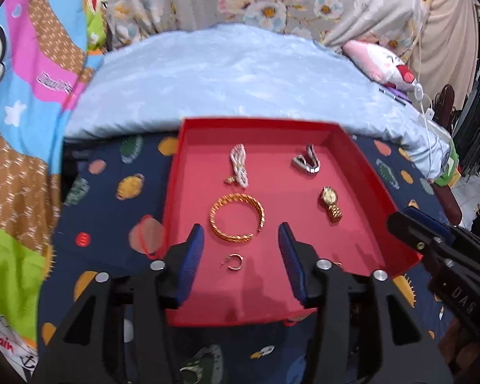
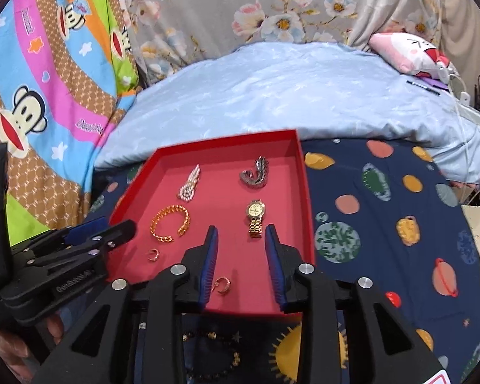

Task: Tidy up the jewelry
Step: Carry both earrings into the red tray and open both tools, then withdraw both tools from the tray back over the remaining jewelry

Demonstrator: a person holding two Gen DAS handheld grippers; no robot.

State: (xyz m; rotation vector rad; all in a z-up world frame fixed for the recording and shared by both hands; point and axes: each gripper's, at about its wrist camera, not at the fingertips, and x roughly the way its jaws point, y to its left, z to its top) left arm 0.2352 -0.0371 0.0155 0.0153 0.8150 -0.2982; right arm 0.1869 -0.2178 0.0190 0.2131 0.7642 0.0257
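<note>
the red tray (image 1: 361, 166) sits on the planet-print bed cover (image 2: 384, 224), jewelry spaced apart inside, likely to prevent tangling: gold bangle (image 1: 236, 220), watch (image 2: 256, 219), two small hoop earrings (image 2: 222, 285). both left gripper (image 1: 240, 257) and right gripper (image 2: 241, 264) hover with fingers spread, holding nothing.

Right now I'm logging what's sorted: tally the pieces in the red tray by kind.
Hair clips: 2, pearl hair clip, dark hair clip
Bangles: 1, gold bangle
Watches: 1, gold watch
Small hoop rings: 2
Total: 6, all inside the red tray
</note>
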